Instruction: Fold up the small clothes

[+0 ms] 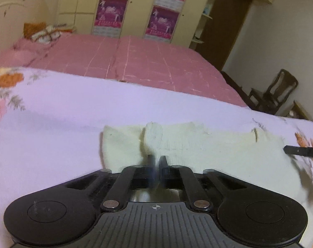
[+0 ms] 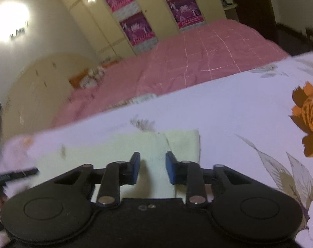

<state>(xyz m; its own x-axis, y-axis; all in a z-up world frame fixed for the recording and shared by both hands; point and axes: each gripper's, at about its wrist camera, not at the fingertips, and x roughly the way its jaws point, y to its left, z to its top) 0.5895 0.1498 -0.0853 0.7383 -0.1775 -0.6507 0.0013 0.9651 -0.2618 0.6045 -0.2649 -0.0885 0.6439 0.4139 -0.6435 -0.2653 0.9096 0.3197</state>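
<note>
Pinching a raised ridge of the cream knit garment [image 1: 177,144], left gripper [image 1: 156,161] has its jaws clamped on the cloth; the garment lies flat on the floral sheet [image 1: 53,107], near edge of the bed.

Right wrist view: right gripper [image 2: 152,167] gapes wide, nothing between its blue pads [image 2: 135,165], hovering over the garment's corner. Cloth looks light, limp, stretchy; I'd grab hems or corners.

My left gripper [image 1: 156,161] has its jaws pinched on a raised fold of the cream cloth [image 1: 189,144], flat on the floral sheet [image 1: 63,107].
</note>
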